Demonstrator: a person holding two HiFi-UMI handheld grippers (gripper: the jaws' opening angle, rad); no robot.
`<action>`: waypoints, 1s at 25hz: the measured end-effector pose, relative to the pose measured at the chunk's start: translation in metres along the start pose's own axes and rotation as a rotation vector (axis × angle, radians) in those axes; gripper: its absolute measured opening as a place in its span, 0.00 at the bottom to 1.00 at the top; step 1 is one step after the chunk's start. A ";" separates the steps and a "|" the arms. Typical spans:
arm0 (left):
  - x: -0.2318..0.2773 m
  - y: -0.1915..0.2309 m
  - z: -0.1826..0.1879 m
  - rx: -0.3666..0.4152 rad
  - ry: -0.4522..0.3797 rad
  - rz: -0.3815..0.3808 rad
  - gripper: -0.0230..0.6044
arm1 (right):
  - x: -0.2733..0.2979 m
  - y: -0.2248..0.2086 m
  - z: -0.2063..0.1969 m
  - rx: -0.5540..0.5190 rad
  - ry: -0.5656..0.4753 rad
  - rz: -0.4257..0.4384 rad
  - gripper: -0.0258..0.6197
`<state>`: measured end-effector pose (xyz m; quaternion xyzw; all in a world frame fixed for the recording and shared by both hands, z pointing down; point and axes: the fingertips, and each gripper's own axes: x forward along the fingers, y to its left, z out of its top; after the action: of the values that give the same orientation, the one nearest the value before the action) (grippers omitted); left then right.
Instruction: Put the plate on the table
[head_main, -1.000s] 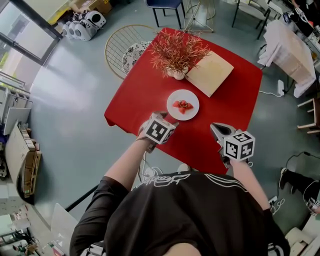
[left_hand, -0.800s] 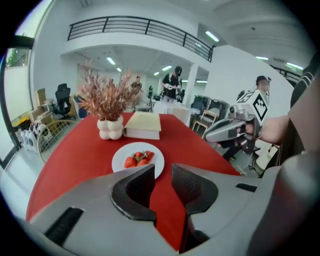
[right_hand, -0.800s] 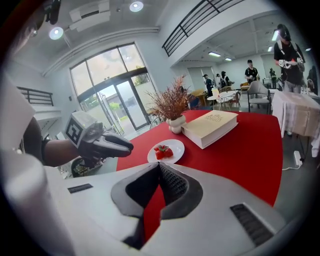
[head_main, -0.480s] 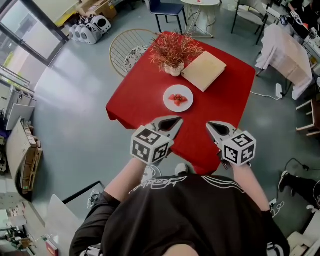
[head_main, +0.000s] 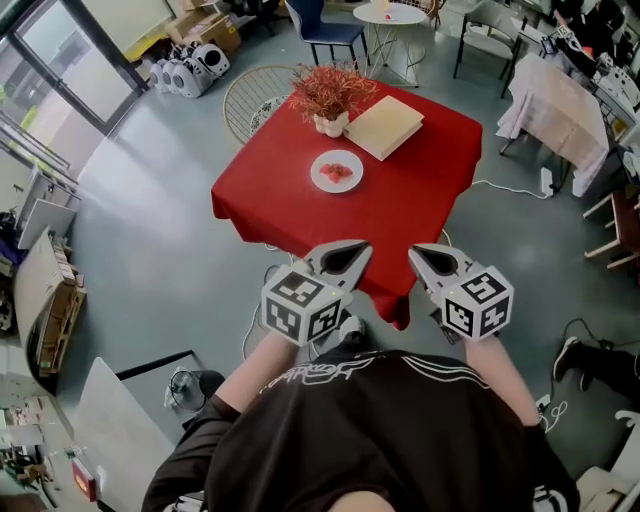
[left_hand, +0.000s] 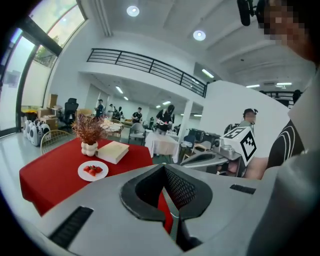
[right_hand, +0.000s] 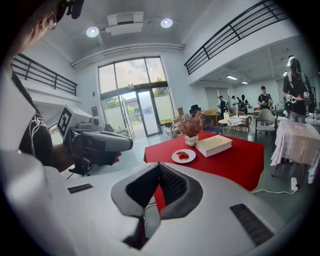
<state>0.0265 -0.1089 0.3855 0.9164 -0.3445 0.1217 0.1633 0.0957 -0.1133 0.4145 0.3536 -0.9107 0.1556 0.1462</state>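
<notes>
A white plate (head_main: 337, 171) with red strawberries rests on the red table (head_main: 420, 200), near its far side, and nothing touches it. It also shows as the plate (left_hand: 93, 170) in the left gripper view and the plate (right_hand: 183, 156) in the right gripper view. My left gripper (head_main: 345, 256) is shut and empty, held in the air short of the table's near edge. My right gripper (head_main: 432, 260) hangs beside it, also shut with nothing in it. Each gripper sees the other: the right gripper (left_hand: 220, 155) and the left gripper (right_hand: 97, 142).
A dried red plant in a white vase (head_main: 327, 100) and a pale closed book (head_main: 384, 126) stand behind the plate. A wire chair (head_main: 250, 100) is at the table's far left. A white-draped table (head_main: 550, 110) stands at right, and cables (head_main: 500, 185) lie on the grey floor.
Both grippers have drawn back from the table, the left one away from beside the plate. The table now sits farther off. The plate has stayed where it was.
</notes>
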 end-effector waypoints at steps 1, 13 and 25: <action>-0.004 -0.013 -0.006 0.003 0.002 0.011 0.05 | -0.012 0.007 -0.006 -0.002 -0.002 0.003 0.05; -0.051 -0.141 -0.055 0.017 -0.010 0.093 0.05 | -0.127 0.074 -0.055 0.034 -0.050 0.094 0.05; -0.069 -0.178 -0.078 0.003 0.001 0.095 0.05 | -0.156 0.108 -0.072 -0.004 -0.056 0.123 0.05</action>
<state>0.0870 0.0881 0.3958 0.8993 -0.3873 0.1303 0.1559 0.1426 0.0838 0.4020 0.3009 -0.9347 0.1525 0.1117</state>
